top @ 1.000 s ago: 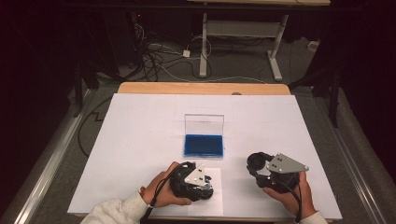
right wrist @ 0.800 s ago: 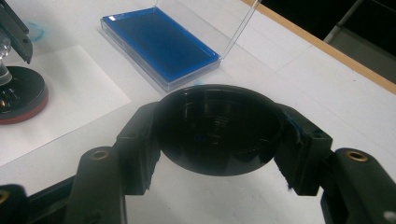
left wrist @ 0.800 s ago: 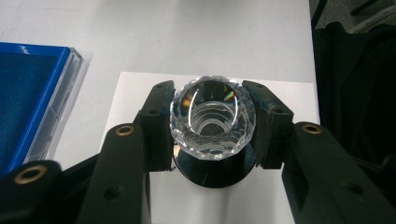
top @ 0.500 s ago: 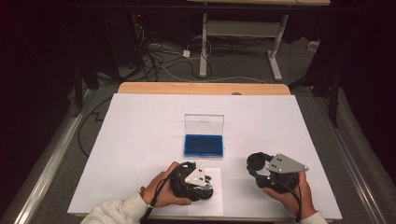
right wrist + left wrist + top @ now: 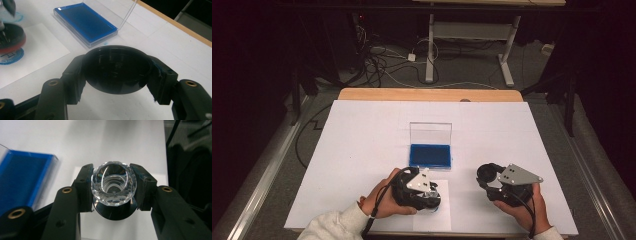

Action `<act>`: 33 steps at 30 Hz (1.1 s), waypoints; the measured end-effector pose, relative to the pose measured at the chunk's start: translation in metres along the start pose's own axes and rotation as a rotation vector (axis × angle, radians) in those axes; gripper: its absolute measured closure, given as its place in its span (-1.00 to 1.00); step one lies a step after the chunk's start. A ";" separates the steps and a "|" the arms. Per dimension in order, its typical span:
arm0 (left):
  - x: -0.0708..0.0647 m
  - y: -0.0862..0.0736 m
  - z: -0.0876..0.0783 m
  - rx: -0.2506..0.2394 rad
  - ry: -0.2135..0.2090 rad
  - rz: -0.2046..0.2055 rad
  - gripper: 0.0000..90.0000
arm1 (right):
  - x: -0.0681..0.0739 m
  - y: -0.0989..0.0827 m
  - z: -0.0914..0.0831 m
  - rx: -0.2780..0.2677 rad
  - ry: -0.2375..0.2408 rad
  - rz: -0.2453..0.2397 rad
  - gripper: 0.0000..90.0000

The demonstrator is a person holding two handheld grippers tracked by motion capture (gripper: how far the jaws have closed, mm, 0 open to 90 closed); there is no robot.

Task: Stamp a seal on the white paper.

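A person's two hands work at a white surface (image 5: pixel 362 145), each holding a gripper. The left gripper (image 5: pixel 424 192), near the front edge of the surface, is closed on a stamp (image 5: pixel 114 185) by its faceted clear knob, one pad pressed on either side; the stamp's black round base shows just below the knob in the left gripper view. The stamp stands over a sheet of paper (image 5: pixel 444 212) that lies at the front of the surface. In the right gripper view the stamp's base (image 5: pixel 11 37), with a red rim, sits at the upper left over that sheet (image 5: pixel 37 52), just beside a round blue print (image 5: pixel 11 57) on the paper; whether the base touches the sheet cannot be told.

The right gripper (image 5: pixel 499 182), well to the right of the left one, is closed on a black round cap (image 5: pixel 117 71), its hollow side facing the camera, with a jaw pad against each side of the cap. It is held above the bare surface, off the paper.

Between and beyond the two grippers lies a blue ink pad (image 5: pixel 430 155) in a clear case, its lid (image 5: pixel 430 133) standing upright at the far side. The pad sits just beyond the far edge of the paper.
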State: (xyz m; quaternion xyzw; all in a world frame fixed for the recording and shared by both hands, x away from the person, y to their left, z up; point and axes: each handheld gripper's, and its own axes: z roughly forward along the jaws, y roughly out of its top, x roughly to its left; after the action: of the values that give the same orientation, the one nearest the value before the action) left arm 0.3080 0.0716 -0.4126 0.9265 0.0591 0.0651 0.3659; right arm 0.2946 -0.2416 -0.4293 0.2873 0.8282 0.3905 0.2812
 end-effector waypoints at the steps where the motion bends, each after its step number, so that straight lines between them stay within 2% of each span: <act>1: 0.001 0.000 -0.004 -0.010 0.010 -0.001 0.22 | 0.000 0.000 0.000 0.001 -0.003 -0.002 -0.15; 11: 0.007 -0.002 -0.023 -0.061 0.056 -0.017 0.22 | 0.000 0.001 -0.001 -0.009 -0.006 -0.001 -0.15; 20: 0.011 -0.006 -0.032 -0.072 0.086 -0.031 0.22 | -0.001 0.001 -0.003 -0.013 -0.010 -0.002 -0.15; 27: 0.017 -0.013 -0.039 -0.104 0.111 -0.055 0.22 | -0.002 0.000 -0.003 -0.011 -0.011 -0.007 -0.15; 33: 0.022 -0.019 -0.045 -0.105 0.130 -0.075 0.22 | -0.003 0.000 -0.001 -0.005 -0.012 -0.006 -0.15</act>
State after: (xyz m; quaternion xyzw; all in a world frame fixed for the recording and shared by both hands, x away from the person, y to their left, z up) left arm 0.3209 0.1190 -0.3917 0.8969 0.1140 0.1144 0.4117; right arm 0.2957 -0.2439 -0.4281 0.2865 0.8263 0.3902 0.2880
